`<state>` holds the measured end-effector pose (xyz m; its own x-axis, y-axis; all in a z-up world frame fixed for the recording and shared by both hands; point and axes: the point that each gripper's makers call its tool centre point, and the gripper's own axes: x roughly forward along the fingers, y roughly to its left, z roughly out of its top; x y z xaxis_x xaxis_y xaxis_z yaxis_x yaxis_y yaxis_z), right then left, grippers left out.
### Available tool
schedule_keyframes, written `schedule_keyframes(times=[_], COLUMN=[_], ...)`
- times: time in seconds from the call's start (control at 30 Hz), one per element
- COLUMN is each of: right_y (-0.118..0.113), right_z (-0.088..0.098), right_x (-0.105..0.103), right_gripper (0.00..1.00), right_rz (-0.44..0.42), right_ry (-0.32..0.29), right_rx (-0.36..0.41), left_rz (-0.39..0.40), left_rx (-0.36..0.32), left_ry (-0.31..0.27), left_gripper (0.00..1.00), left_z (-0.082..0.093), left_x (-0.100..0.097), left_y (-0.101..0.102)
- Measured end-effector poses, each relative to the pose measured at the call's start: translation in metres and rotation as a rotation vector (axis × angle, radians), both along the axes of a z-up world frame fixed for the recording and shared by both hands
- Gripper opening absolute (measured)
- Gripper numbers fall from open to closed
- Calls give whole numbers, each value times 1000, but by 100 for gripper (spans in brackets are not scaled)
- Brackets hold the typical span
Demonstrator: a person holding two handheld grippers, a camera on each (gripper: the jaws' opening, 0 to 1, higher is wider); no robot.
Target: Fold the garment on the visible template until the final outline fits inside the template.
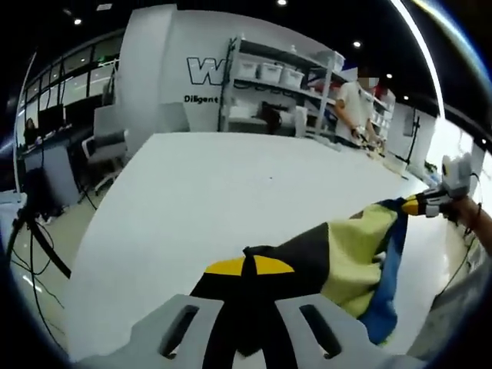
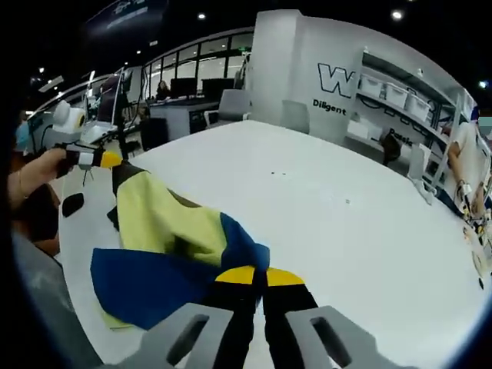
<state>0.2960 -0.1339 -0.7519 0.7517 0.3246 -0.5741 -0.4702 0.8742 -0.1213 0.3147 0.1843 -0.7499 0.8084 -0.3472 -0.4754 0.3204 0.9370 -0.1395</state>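
Over white table [image 1: 231,192], garment [image 1: 338,257] hangs stretched between both grippers, lifted off surface. Left gripper [image 1: 250,269], at 6 o'clock in left gripper view, clamped on garment's black edge. Right gripper [image 2: 257,278], at 6 o'clock in right gripper view, pinched on blue corner. Cloth yellow, blue, black. Left gripper view: right gripper at 3 o'clock. Right gripper view: left gripper at 9 o'clock. Shelves [image 1: 273,84] and person [image 1: 355,108] at 1 o'clock, well apart.
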Motion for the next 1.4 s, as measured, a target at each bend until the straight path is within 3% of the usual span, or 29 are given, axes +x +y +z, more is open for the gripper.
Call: schedule_keyframes(times=[0.1, 0.13, 0.2, 0.23, 0.33, 0.4, 0.53, 0.8, 1.03, 1.13, 1.23, 1.33, 1.4], right_y=[-1, -2, -4, -8, -12, -16, -20, -22, -26, -24, -21, -22, -26], right_z=[4, 2, -17, -26, -41, -59, -77, -96, -112, -113, -115, -112, -106], right_x=[5, 6, -1, -2, -7, -18, -30, -40, -52, -52, -51, -50, -49], right_gripper=[0, 0, 0, 0, 0, 0, 0, 0, 0, 0, 0, 0, 8], right_rz=[-15, -35, -61, -79, -101, -159, -184, -171, -232, -226, -159, -157, -172], right_ry=[-25, -13, 95, 136, 200, 311, 395, 415, 460, 446, 416, 410, 396], right_rx=[-3, 9, 25, 16, 11, 65, 92, 88, 95, 94, 29, 19, 13], left_rz=[7, 22, 40, 47, 44, 43, 53, 32, 46, 43, 45, 43, 41], left_rx=[18, 16, 23, 38, 53, 54, 34, 66, 80, 86, 95, 89, 77], left_ry=[1, 46, 153, 175, 205, 254, 306, 347, 351, 346, 341, 338, 331], left_gripper=[0, 0, 0, 0, 0, 0, 0, 0, 0, 0, 0, 3, 7], left_z=[-3, -13, -36, -45, -61, -75, -86, -102, -104, -104, -105, -103, -98], left_x=[4, 2, -5, -6, -9, -15, -21, -30, -32, -32, -32, -33, -35], left_y=[1, 3, 4, 5, 3, 1, -1, -5, -5, -6, -7, -8, -8])
